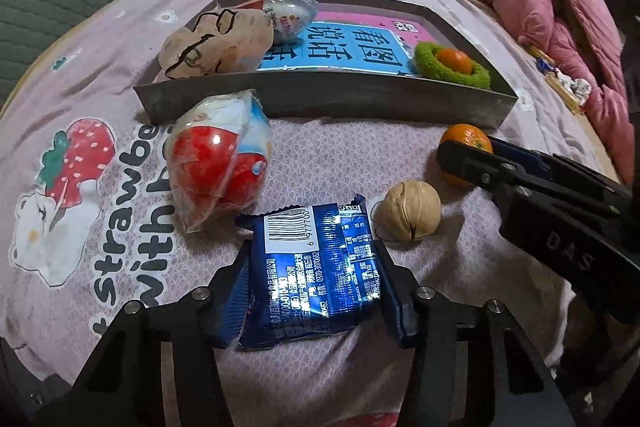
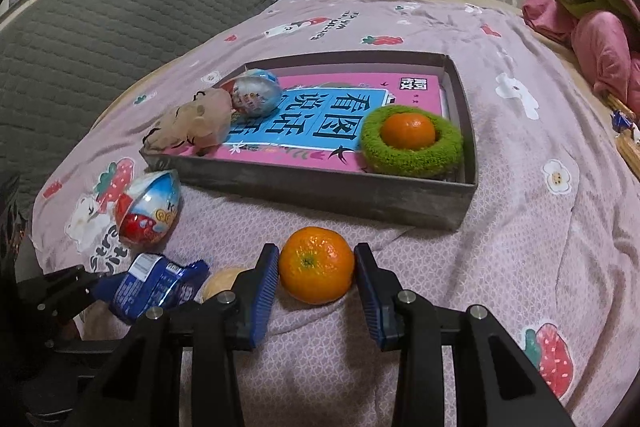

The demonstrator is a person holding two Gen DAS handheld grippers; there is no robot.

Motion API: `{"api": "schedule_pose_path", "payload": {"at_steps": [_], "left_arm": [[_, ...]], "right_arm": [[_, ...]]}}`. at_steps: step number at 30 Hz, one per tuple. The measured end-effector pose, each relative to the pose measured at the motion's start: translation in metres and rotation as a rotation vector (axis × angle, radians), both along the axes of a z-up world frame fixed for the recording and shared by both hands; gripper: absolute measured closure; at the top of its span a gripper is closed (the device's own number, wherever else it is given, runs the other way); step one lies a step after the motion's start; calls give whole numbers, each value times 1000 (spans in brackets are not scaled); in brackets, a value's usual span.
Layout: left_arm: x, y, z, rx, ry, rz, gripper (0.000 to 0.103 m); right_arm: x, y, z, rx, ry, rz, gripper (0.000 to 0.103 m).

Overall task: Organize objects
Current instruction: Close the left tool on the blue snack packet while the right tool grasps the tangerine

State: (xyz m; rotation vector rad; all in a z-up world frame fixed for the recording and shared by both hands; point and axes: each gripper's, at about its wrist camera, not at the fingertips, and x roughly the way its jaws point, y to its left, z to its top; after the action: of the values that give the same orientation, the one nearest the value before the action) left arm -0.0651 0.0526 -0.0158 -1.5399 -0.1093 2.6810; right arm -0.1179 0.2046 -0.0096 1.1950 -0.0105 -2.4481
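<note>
Left gripper [image 1: 316, 291] pinches the blue packet [image 1: 316, 267] by its side edges; right gripper [image 2: 316, 281] clamps the mandarin [image 2: 316, 265], with bare bedspread [image 2: 500, 227] right of its fingers.

Blue foil packet [image 1: 316, 267] (white barcode), orange tangerine [image 2: 316, 265], green fuzzy ring [image 2: 412, 141], pink strawberry-print bedsheet [image 2: 520, 227], grey tray [image 2: 320, 187].

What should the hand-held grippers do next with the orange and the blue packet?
Probably lift both and carry them to the grey box. The right hand-held gripper has its pads against the orange on the blanket, and the left hand-held gripper is squeezing the blue packet. The box already holds another orange in a green ring.
</note>
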Motion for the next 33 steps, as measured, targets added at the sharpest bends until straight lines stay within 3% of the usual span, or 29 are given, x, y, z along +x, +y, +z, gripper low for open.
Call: {"api": "schedule_pose_path", "payload": {"at_steps": [19,33], "left_arm": [[19,5,17,59,42,-110,47],[29,10,50,52,176,-156,47]], "right_arm": [[3,-3,5,8,20,9,64],[6,9,23,-45,76,-28,64]]}}
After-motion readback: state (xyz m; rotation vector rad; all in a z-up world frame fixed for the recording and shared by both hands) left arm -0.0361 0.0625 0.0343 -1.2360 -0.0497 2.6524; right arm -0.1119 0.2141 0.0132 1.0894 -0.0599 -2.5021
